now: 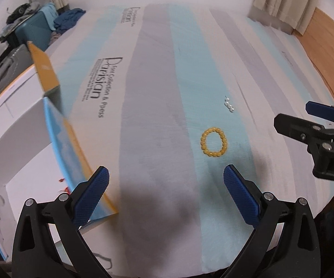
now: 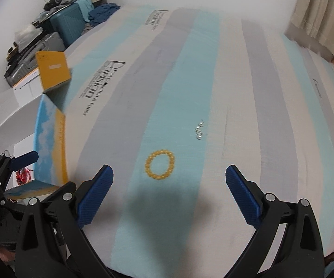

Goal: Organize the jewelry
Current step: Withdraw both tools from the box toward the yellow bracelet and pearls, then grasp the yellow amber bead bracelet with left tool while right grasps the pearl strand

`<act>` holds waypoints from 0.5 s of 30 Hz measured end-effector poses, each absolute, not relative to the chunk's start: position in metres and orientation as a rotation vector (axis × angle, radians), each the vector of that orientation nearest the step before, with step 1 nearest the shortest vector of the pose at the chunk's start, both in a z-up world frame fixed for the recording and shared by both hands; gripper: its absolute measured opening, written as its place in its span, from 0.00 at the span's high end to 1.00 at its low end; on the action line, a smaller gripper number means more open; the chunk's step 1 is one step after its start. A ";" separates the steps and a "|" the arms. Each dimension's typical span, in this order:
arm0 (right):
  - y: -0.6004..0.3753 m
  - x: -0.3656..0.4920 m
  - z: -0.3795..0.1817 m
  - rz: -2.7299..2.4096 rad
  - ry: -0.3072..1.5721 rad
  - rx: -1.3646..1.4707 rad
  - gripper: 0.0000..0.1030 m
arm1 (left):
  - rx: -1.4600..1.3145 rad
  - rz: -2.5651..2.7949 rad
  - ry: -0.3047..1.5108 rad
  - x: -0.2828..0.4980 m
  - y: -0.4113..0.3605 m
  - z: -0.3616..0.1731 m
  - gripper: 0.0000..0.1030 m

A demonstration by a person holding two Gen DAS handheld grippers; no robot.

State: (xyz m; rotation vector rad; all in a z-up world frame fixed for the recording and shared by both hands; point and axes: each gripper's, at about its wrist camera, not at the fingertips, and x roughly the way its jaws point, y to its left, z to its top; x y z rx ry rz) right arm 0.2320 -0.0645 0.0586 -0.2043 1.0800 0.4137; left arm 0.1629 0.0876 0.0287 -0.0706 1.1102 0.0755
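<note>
A yellow bead bracelet (image 1: 214, 141) lies flat on the striped bed cover; it also shows in the right wrist view (image 2: 160, 165). A small pearl piece (image 1: 228, 103) lies just beyond it, also seen in the right wrist view (image 2: 199, 131). An open blue and yellow box (image 1: 60, 139) sits at the left; in the right wrist view a red piece of jewelry (image 2: 22, 175) lies inside the box (image 2: 48, 143). My left gripper (image 1: 166, 186) is open and empty, near the box's side. My right gripper (image 2: 169, 186) is open and empty, just short of the bracelet.
The bed cover (image 2: 248, 92) has blue, grey and white stripes with printed lettering. Suitcases and clothes (image 2: 67, 23) stand past the bed's far left corner. A curtain (image 2: 317, 18) hangs at the far right. The wooden floor (image 1: 324, 46) shows on the right.
</note>
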 end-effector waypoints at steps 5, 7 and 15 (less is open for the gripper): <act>-0.073 0.256 0.038 0.399 1.109 -0.188 0.09 | -0.067 0.046 1.132 0.182 0.076 0.009 0.06; -0.075 0.265 0.029 0.398 1.120 -0.186 0.09 | -0.062 0.041 1.138 0.190 0.072 0.002 0.06; -0.078 0.309 -0.012 0.380 1.177 -0.177 0.10 | -0.030 0.005 1.183 0.228 0.057 -0.035 0.06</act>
